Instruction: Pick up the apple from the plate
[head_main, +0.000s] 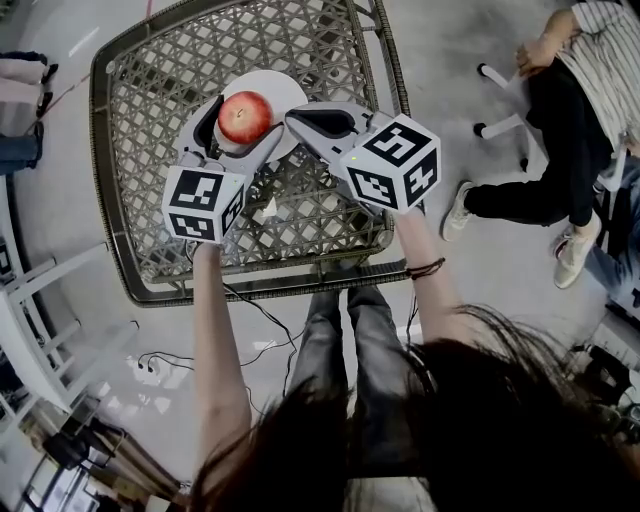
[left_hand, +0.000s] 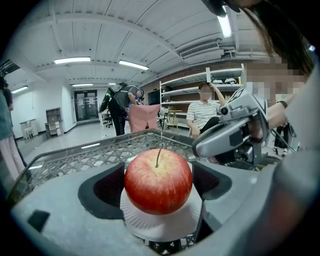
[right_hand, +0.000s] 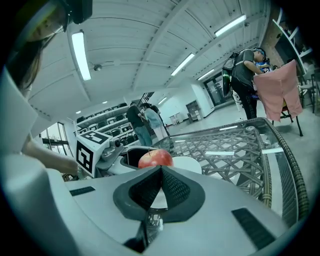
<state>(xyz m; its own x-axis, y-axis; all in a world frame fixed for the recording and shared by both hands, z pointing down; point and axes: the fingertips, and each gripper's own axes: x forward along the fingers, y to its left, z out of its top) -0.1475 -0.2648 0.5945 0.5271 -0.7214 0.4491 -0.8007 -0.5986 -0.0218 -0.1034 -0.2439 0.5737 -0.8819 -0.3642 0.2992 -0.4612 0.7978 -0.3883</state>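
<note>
A red apple (head_main: 245, 117) (left_hand: 158, 181) rests upright on a small white paper plate (head_main: 285, 92) (left_hand: 160, 227) on the woven table. My left gripper (head_main: 245, 122) (left_hand: 158, 186) reaches around it, one dark pad (left_hand: 107, 187) on each side of the fruit, jaws spread wide and close to its skin without a clear squeeze. My right gripper (head_main: 293, 118) (right_hand: 161, 170) sits just right of the apple over the plate's edge, its pads closed together on nothing. In the right gripper view the apple (right_hand: 155, 158) shows past its tips, with the plate (right_hand: 187, 164) beside it.
The table (head_main: 150, 120) has a lattice top and a raised wicker rim (head_main: 250, 285). A person (head_main: 570, 120) sits on the floor-side right of it. Cables and a power strip (head_main: 150, 365) lie on the floor near my legs. Other people stand far off.
</note>
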